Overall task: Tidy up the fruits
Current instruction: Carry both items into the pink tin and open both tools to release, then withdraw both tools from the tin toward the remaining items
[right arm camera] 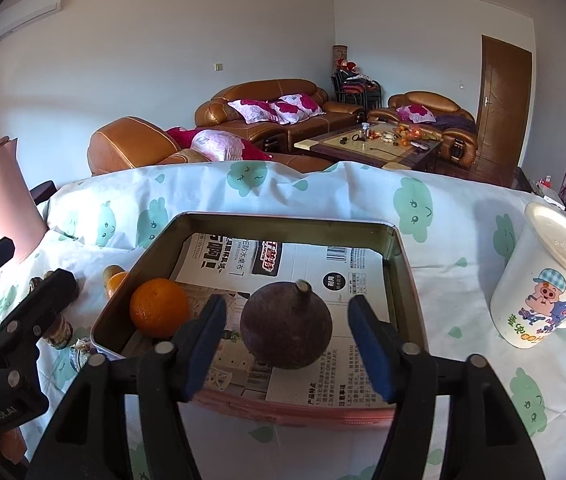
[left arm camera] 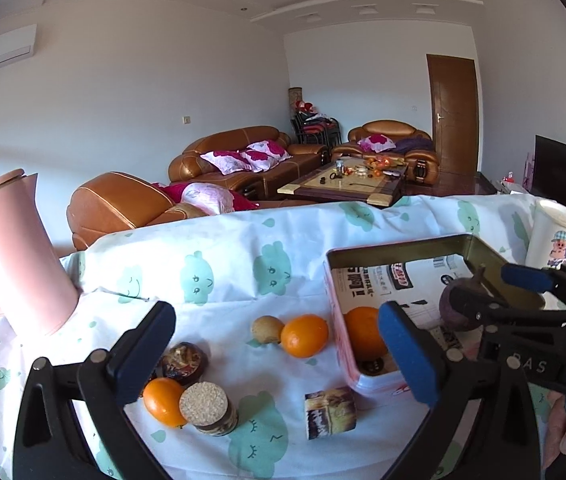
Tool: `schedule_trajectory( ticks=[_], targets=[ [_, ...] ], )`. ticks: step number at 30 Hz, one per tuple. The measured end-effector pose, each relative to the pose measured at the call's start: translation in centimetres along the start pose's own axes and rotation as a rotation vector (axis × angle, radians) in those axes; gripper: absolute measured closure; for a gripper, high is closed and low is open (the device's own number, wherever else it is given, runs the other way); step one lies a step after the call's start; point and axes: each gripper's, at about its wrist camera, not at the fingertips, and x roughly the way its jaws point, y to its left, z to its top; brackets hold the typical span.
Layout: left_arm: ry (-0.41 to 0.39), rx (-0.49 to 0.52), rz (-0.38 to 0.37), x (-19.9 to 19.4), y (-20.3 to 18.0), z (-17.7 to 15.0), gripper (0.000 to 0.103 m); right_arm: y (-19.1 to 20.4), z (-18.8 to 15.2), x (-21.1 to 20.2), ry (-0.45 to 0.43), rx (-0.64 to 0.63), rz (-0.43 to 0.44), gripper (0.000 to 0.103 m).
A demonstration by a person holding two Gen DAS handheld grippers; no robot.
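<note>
Flanking dark fruit point(right arm camera: 286, 326), right hand-held gripper point(right arm camera: 287, 344) clears tin walls point(right arm camera: 399, 272).

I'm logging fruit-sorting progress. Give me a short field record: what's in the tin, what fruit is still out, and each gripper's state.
in tin: orange; dark purple fruit
fruit on cloth: orange; orange; small brown fruit
left gripper: open, empty
right gripper: open around the dark purple fruit, pads clear of it
</note>
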Motion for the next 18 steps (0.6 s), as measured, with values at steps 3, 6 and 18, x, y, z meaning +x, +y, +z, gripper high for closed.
schedule_trajectory(
  ticks=[3, 6, 18],
  targets=[
    [0.001, 0.011, 0.02, -0.2, -0.1, -0.3, 0.0, 0.4, -0.1, -0.6, -0.031, -0.017, -0.014, 0.026],
    [0.015, 0.006, 0.017, -0.2, 0.0, -0.5, 0.0, 0.4, -0.3, -1.7, -0.093, -0.009, -0.058, 0.026],
    [0.06, -0.019, 0.027, -0.7, 2.0, -1.4, 0.0, -0.1, -1.0, -5.4, -0.206, 0.105, -0.124, 0.026]
  ],
)
